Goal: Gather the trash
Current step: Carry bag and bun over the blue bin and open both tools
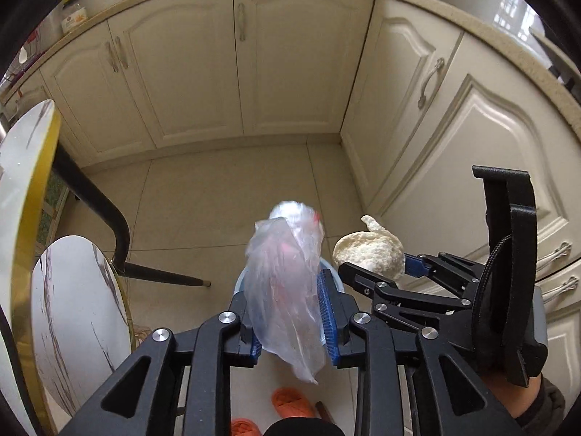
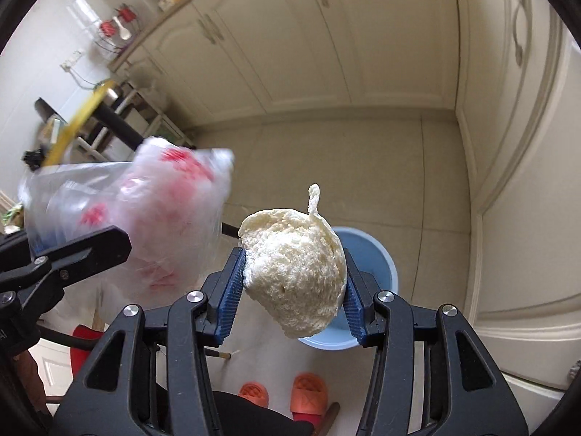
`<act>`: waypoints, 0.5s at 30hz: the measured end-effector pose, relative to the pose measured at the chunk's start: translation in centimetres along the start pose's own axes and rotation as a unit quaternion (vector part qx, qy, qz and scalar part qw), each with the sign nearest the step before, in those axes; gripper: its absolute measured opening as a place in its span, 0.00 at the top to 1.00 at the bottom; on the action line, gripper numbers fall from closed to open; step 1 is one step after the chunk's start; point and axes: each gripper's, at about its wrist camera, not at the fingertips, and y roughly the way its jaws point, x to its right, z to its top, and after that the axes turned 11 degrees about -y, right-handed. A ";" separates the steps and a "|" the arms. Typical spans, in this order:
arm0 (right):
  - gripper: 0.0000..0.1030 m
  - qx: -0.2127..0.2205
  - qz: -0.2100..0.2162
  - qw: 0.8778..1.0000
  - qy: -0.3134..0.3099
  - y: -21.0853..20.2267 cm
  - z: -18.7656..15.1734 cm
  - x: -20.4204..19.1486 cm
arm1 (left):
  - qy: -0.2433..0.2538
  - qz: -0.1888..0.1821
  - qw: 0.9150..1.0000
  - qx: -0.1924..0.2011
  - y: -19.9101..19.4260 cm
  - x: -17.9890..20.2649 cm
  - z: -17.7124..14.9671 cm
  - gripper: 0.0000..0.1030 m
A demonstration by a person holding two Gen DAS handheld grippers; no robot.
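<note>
My left gripper [image 1: 287, 312] is shut on a crumpled clear plastic bag with red print [image 1: 287, 283], held above the floor. The bag also shows in the right wrist view [image 2: 145, 218] at the left. My right gripper [image 2: 294, 283] is shut on a torn white bun [image 2: 294, 261]; the bun shows in the left wrist view [image 1: 370, 254] to the right of the bag. A light blue bin [image 2: 370, 258] stands on the floor under both grippers, mostly hidden by the bun; its rim peeks out beside the bag [image 1: 336, 279].
Cream kitchen cabinets [image 1: 290, 65] line the far wall and the right side. A round marble table with a gold rim [image 1: 32, 189] and a lower one [image 1: 80, 319] stand at the left, with black legs [image 1: 120, 232]. Orange slippers [image 2: 308, 392] are on the tiles below.
</note>
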 end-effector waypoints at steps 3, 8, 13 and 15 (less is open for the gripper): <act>0.54 -0.013 0.006 1.000 0.015 2.2 0.0 1.2 | 0.003 0.019 1.000 -0.013 2.7 -0.7 1.5 0.58; 0.53 -0.013 0.018 0.999 0.024 4.8 -0.1 2.5 | -0.014 0.033 0.999 -0.006 3.6 -0.2 2.1 0.51; 0.44 -0.012 0.022 0.999 0.032 4.7 -1.1 3.4 | -0.018 0.052 0.998 0.031 0.6 -0.1 1.7 0.44; 0.26 0.000 0.017 0.999 0.028 3.3 -1.3 2.5 | -0.018 0.056 0.997 0.058 -1.5 0.3 1.1 0.39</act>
